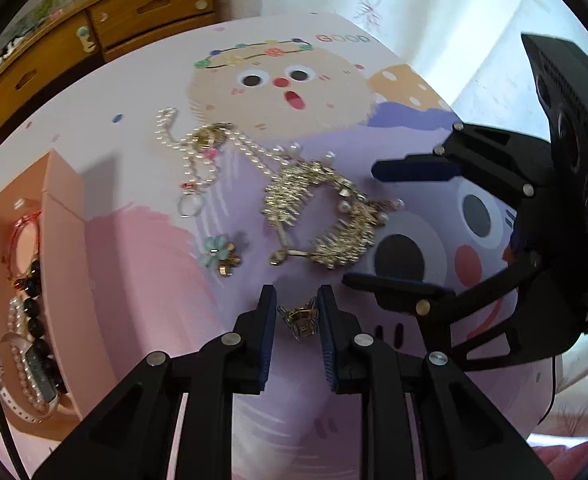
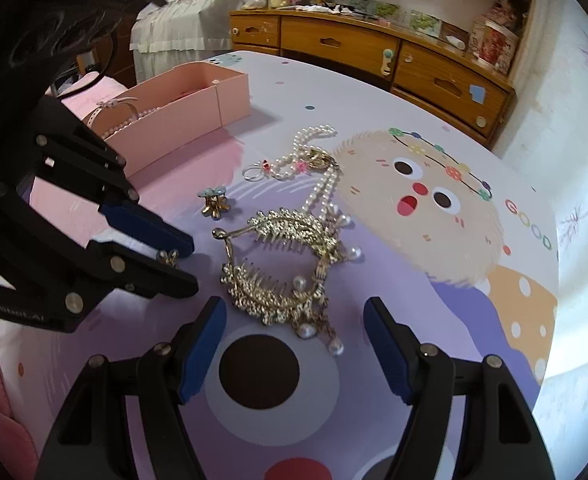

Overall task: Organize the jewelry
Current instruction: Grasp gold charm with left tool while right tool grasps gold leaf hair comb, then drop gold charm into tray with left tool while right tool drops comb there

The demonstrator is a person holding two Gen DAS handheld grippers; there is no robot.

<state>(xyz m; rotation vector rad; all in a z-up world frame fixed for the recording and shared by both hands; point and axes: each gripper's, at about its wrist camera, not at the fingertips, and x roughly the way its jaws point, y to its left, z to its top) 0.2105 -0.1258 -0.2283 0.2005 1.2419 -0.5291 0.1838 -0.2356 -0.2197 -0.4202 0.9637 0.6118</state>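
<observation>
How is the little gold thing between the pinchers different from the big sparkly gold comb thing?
The small gold clip is tiny and sits between the left gripper pads; the big gold rhinestone hair comb is far larger and lies untouched on the cartoon-print table. The clip looks plain; the comb carries teeth and pearl drops. Both are gold-coloured.

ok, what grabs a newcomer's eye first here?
The gold comb tiara sprawled mid-table on the cartoon tablecloth, a pearl necklace tangled behind it. Then the left tongs closed around a small gold trinket, and the pink box already holding bracelets.
</observation>
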